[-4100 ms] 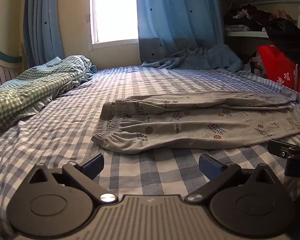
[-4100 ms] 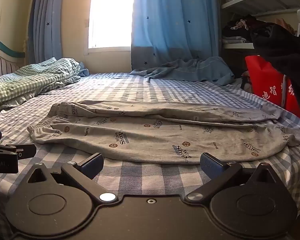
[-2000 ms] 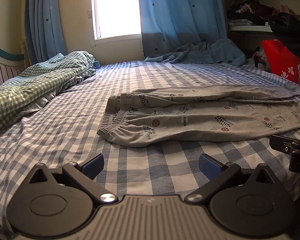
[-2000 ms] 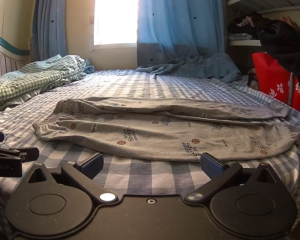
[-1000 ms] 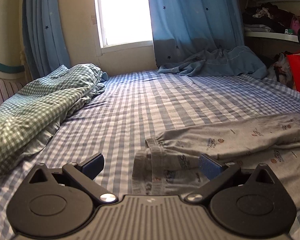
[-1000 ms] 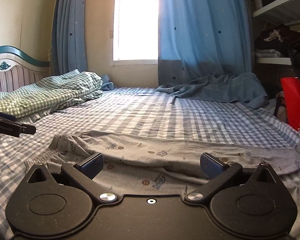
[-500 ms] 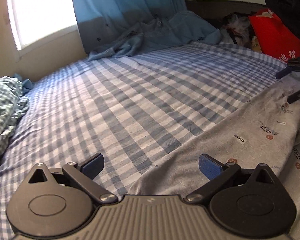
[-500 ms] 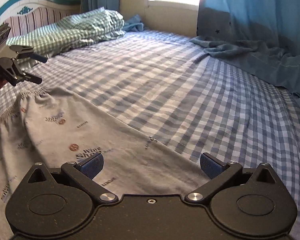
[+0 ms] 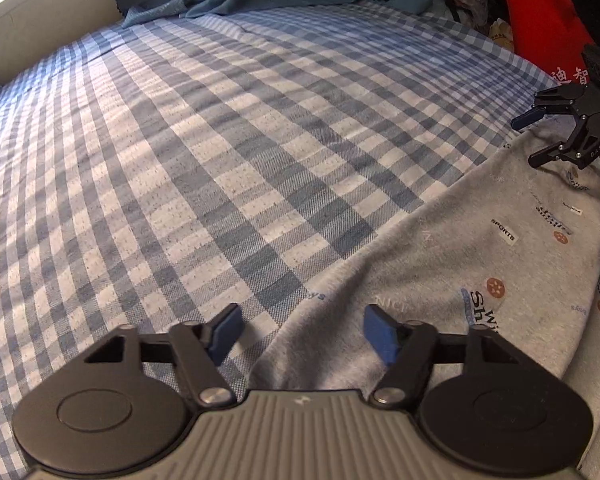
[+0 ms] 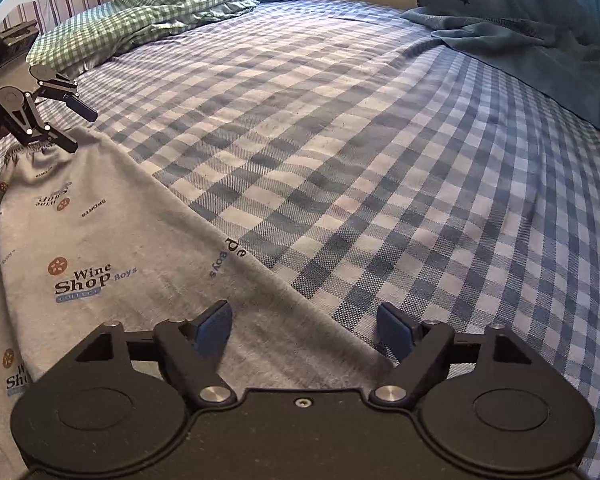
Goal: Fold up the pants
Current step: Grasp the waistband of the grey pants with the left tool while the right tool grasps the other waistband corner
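Note:
Grey printed pants (image 9: 480, 248) lie flat along the near side of the checked bed. In the left wrist view, my left gripper (image 9: 300, 330) is open, its blue pads either side of the far edge of the pants at the waistband end. In the right wrist view, the pants (image 10: 100, 248) run left, and my right gripper (image 10: 306, 330) is open over their far edge near the leg end. The right gripper (image 9: 540, 140) also shows at the far end in the left wrist view. The left gripper (image 10: 74, 126) shows over the waistband in the right wrist view.
The blue checked bedsheet (image 9: 220, 140) stretches beyond the pants. A green checked quilt (image 10: 160, 12) lies bunched by the striped headboard (image 10: 60, 4). A blue curtain and blue cloth (image 10: 540, 40) lie at the bed's far side. A red bag (image 9: 548, 36) stands past the bed's right edge.
Both grippers have moved forward and down over the pants, each tilting toward the bed. Their jaws have narrowed somewhat but stay open around the far edge of the pants.

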`<state>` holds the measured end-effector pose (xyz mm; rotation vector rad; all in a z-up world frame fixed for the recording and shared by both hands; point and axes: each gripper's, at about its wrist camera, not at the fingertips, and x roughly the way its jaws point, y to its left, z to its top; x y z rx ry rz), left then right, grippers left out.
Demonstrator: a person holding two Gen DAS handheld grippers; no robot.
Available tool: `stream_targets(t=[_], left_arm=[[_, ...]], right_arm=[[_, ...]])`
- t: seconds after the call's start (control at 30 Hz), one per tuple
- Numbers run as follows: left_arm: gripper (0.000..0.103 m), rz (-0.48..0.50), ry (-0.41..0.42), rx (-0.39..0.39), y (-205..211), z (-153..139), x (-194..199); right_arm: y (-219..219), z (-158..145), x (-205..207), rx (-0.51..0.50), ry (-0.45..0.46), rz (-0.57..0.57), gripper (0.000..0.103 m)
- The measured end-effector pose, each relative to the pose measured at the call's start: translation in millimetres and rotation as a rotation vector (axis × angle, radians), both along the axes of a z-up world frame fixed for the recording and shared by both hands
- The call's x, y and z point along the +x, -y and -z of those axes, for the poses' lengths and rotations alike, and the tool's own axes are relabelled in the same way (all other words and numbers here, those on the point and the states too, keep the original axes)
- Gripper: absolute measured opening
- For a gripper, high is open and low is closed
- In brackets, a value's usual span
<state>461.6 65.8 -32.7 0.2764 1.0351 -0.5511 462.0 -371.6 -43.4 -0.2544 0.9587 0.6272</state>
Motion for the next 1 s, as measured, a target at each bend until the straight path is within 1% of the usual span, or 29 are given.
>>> stream_targets(t=[0.03,0.07,0.13,0.17,0.2,0.23,0.27,0.33,0.4,0.5,0.57,0.67,0.73,0.77,0.9,1.0], left_arm=[[0.053,-0.004,-0.003,0.016,0.7,0.4,0.6],[0.051,-0.001,0.000,0.014,1.2,-0.9,0.0],[0.020,0.020,-0.008,0.001,4.1,-3.3,-2.0],[0.015,0.022,-0.008,0.000,7.6,-4.1,-3.3],[0.008,0.022,-0.007,0.005,10.1,-4.6,-5.2],[0.004,0.023,0.003,0.020,14.3,-4.9,-7.9],[0.003,0.021,0.022,0.039,18.0,-5.8,-11.1],[0.001,0.004,0.062,0.059,22.9,-9.8,-17.3],[0.001,-0.037,0.099,0.043,20.9,-18.5,-21.9],[0.001,-0.099,0.191,0.027,17.4,-39.9,-25.4],[0.001,-0.138,0.270,0.032,16.1,-55.2,-23.2],[0.001,-0.218,0.349,0.047,13.6,-70.4,-12.1],[0.001,-0.271,0.344,0.056,11.0,-71.2,1.8],[0.001,-0.285,0.334,0.059,9.8,-68.7,7.4],[0.001,-0.295,0.274,0.090,7.3,-41.5,27.1],[0.001,-0.296,0.235,0.077,0.5,-22.0,30.7]], right_arm=[[-1.1,0.4,0.8,0.005,0.003,-0.004,0.075],[-1.6,-0.2,1.4,0.014,0.007,-0.004,0.070],[-2.9,-2.3,2.1,0.030,0.013,-0.001,0.039],[-4.6,-3.1,1.7,0.032,0.012,-0.006,0.031],[-8.5,-4.0,0.5,0.024,0.012,-0.020,0.018],[-13.1,-4.8,-1.9,0.007,0.021,-0.037,0.013],[-18.0,-5.6,-5.3,-0.019,0.041,-0.051,0.012],[-25.6,-8.1,-10.3,-0.059,0.070,-0.057,0.001],[-31.4,-12.8,-15.3,-0.094,0.102,-0.052,0.000],[-40.9,-26.8,-17.9,-0.156,0.193,-0.022,0.000],[-46.0,-37.8,-10.0,-0.184,0.257,0.027,0.000],[-58.8,-54.3,7.1,-0.203,0.366,0.083,0.000],[-69.9,-59.8,23.4,-0.198,0.410,0.113,0.000],[-75.1,-59.1,32.3,-0.194,0.411,0.123,0.000],[-93.9,-34.4,67.2,-0.236,0.354,0.127,0.000],[-95.1,-13.8,79.1,-0.233,0.297,0.134,0.000]])
